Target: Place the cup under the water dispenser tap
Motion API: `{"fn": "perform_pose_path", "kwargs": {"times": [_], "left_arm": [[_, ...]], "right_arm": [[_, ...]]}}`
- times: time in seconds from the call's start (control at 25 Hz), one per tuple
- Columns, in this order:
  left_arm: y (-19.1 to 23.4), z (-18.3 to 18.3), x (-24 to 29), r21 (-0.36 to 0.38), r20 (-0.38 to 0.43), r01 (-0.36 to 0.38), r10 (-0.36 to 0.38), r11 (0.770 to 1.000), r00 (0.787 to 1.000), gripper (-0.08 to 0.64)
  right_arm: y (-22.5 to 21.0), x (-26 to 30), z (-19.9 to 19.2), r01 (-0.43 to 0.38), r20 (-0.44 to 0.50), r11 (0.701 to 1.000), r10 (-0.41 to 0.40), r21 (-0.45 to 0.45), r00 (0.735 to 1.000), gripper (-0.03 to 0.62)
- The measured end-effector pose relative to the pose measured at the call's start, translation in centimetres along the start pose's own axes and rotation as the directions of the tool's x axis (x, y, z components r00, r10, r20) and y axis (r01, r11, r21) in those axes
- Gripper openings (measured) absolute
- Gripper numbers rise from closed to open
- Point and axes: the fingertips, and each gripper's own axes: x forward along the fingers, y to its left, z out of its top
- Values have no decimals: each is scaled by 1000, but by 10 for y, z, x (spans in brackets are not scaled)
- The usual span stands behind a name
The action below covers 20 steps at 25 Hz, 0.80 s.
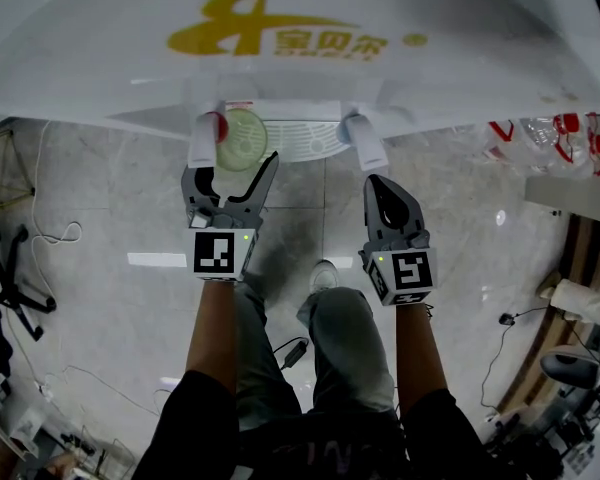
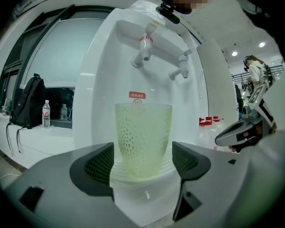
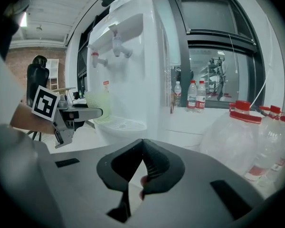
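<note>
A pale green, dotted translucent cup [image 1: 242,138] [image 2: 142,141] stands upright on the white drip tray [image 1: 305,138] of the white water dispenser [image 1: 300,48], right below the red-marked tap [image 1: 208,133] [image 2: 143,49]. My left gripper [image 1: 235,168] [image 2: 142,163] is open, its jaws on either side of the cup with the pads close to the wall but not pressing. The right gripper [image 1: 378,183] [image 3: 142,144] is shut and empty, hovering before the second tap [image 1: 365,140]. In the right gripper view the cup [image 3: 97,103] shows behind the left gripper [image 3: 80,113].
Large water bottles with red caps [image 1: 545,143] [image 3: 256,146] lie right of the dispenser. Small bottles [image 3: 194,96] stand on a ledge by the window. A black backpack [image 2: 26,103] sits on the counter to the left. Cables and an office chair [image 1: 10,268] are on the floor.
</note>
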Motion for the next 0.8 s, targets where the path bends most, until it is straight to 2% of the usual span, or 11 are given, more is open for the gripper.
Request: {"fn": "perform_pose_path", "kwargs": {"times": [0.24, 0.4, 0.56, 0.8], "left_arm": [[2, 1, -18, -20, 0, -27, 27, 999, 1000, 380], [4, -3, -38, -22, -52, -42, 41, 999, 998, 380], [4, 14, -60, -37, -58, -45, 43, 998, 997, 376], [7, 57, -93, -52, -51, -67, 64, 996, 997, 228]], "right_arm": [[6, -6, 7, -2, -2, 1000, 2, 7, 1000, 14], [15, -18, 16, -2, -30, 1000, 3, 28, 1000, 15], [23, -31, 35, -9, 12, 1000, 9, 14, 1000, 15], [41, -56, 72, -23, 21, 1000, 23, 19, 1000, 15]]}}
